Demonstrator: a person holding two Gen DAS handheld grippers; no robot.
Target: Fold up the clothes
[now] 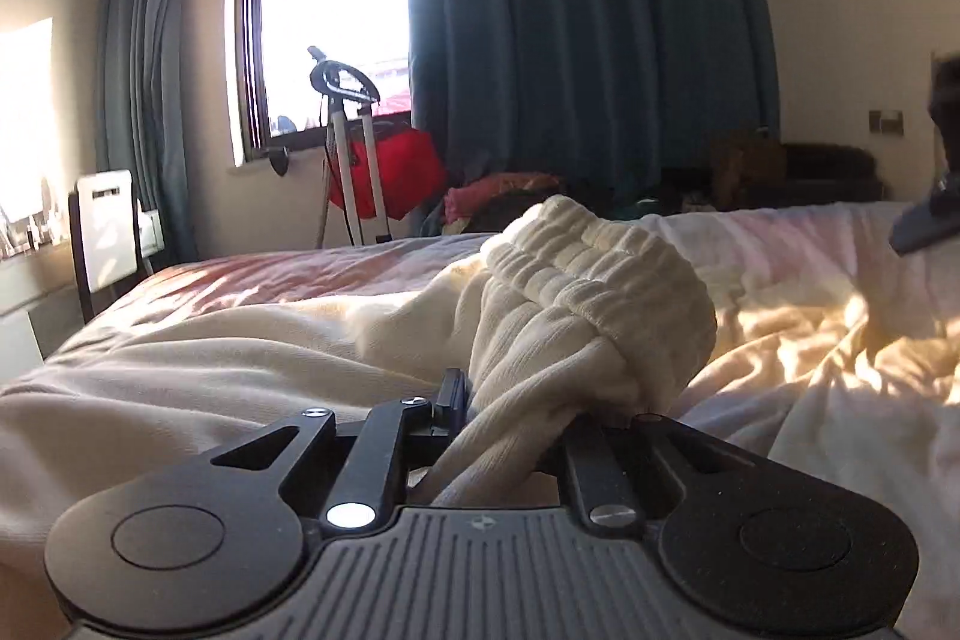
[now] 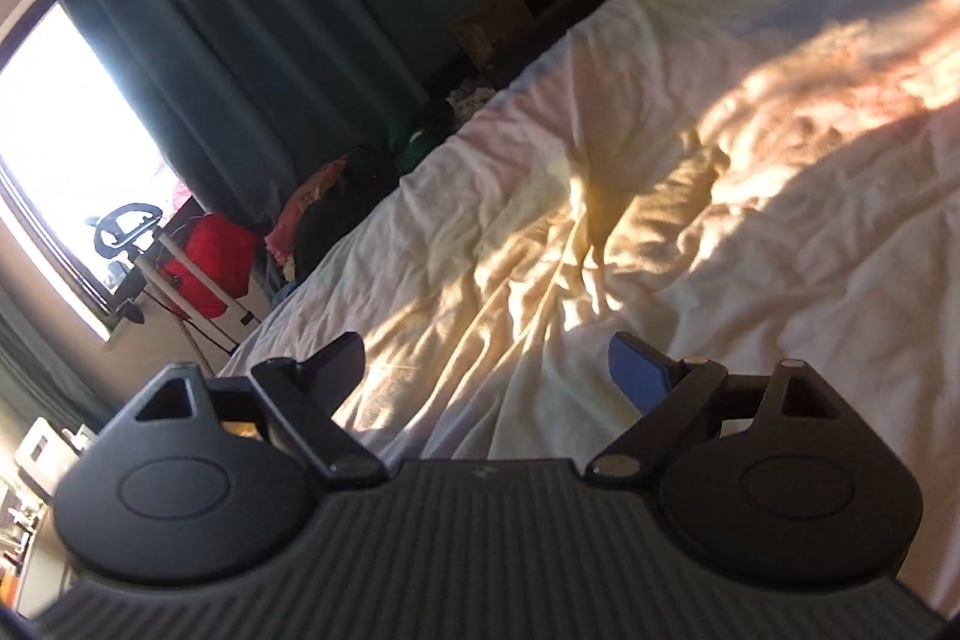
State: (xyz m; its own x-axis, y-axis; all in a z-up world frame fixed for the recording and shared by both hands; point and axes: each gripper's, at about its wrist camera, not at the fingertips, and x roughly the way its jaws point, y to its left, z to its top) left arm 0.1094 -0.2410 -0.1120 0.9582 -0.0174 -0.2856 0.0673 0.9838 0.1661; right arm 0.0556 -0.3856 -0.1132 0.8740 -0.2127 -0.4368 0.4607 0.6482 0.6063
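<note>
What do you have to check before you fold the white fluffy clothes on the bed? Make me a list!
1. Left gripper has hold of the cream garment: ok, its jaws are shut on a bunched part by the ribbed elastic band.
2. Right gripper is ready to grab: ok, its jaws stand wide open with nothing between them.
3. Right gripper is at the garment: not ok, it is over bare bedsheet.
4. Garment is spread flat: not ok, it is bunched and partly lifted.
5. Which part of the garment is held: cannot tell, the cloth is too gathered.
</note>
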